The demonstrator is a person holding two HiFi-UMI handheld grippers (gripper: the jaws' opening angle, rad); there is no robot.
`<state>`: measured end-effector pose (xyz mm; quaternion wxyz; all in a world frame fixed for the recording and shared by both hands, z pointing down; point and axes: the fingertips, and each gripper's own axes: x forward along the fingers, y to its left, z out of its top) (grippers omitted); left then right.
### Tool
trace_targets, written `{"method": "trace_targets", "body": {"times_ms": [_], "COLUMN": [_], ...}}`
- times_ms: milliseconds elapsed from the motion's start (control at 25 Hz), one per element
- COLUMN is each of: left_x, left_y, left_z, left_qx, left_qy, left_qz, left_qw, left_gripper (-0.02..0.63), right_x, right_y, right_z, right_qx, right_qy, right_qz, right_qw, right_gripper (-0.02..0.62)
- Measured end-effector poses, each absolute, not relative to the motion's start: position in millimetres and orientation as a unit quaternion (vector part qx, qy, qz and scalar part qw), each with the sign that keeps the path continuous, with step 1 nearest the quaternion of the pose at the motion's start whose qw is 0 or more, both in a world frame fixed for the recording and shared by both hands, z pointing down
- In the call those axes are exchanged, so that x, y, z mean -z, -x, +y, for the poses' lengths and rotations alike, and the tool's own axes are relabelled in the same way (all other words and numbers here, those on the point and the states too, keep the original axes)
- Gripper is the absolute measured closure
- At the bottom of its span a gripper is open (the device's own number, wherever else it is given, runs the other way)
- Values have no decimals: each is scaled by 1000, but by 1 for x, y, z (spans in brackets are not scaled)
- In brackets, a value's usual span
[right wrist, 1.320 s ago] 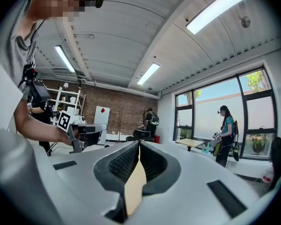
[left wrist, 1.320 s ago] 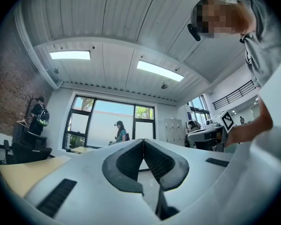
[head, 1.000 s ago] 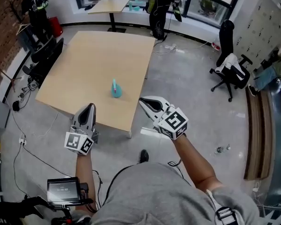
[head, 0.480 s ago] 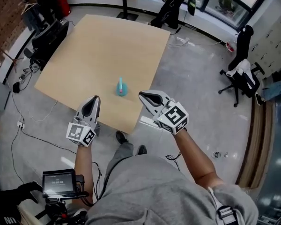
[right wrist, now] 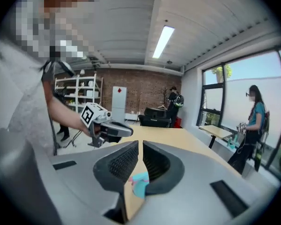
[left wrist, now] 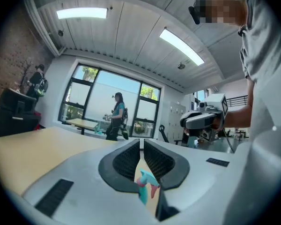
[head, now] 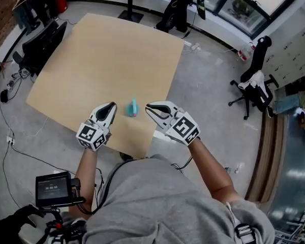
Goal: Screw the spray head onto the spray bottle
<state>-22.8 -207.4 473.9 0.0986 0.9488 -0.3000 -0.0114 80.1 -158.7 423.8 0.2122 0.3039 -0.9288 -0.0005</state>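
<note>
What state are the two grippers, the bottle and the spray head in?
left gripper: shut, empty, beside the bottle, not touching it.
right gripper: shut, empty, on the bottle's other side, not touching it.
bottle: upright on the table, between the grippers.
spray head: seems to sit on the bottle; cannot tell whether it is screwed tight.

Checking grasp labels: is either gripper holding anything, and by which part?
Nothing is held. The left gripper and right gripper are shut and empty; the small teal plastic spray bottle stands untouched on the tan wooden table between them.
</note>
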Motion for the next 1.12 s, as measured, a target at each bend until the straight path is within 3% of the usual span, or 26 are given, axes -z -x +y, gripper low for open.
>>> {"method": "trace_targets", "body": {"times_ms": [80, 120, 160, 200, 400, 600, 840, 1120], "left_x": [-503, -519, -536, -554, -625, -721, -731, -730], "left_y": [20, 18, 16, 14, -4, -66, -84, -102], "left_z": [-227, -237, -246, -253, -259, -262, -257, -246], "left_qx": [-8, -22, -37, -50, -117, -200, -232, -238], "left_qy": [-959, -962, -965, -967, -977, -974, -968, -969], "left_qz": [-265, -250, -238, -225, -159, -95, -94, -69], "left_qw": [105, 104, 103, 104, 79, 50, -10, -25], "left_gripper": [600, 599, 590, 543, 345, 261, 163, 161], "right_x": [-447, -461, -474, -488, -539, -613, -642, -654], "right_y": [-68, -63, -59, -57, -47, -77, -62, -44], "right_z": [-175, -183, -190, -195, -209, -236, -231, -229], "right_qx": [54, 88, 123, 158, 319, 413, 452, 441], "right_qy": [-263, -235, -203, -168, 11, 169, 250, 259], "right_qz": [-919, -911, -900, -885, -786, -697, -647, -657], "right_qw": [288, 328, 366, 404, 530, 561, 561, 554], "right_gripper": [579, 552, 485, 441, 425, 425, 425, 431]}}
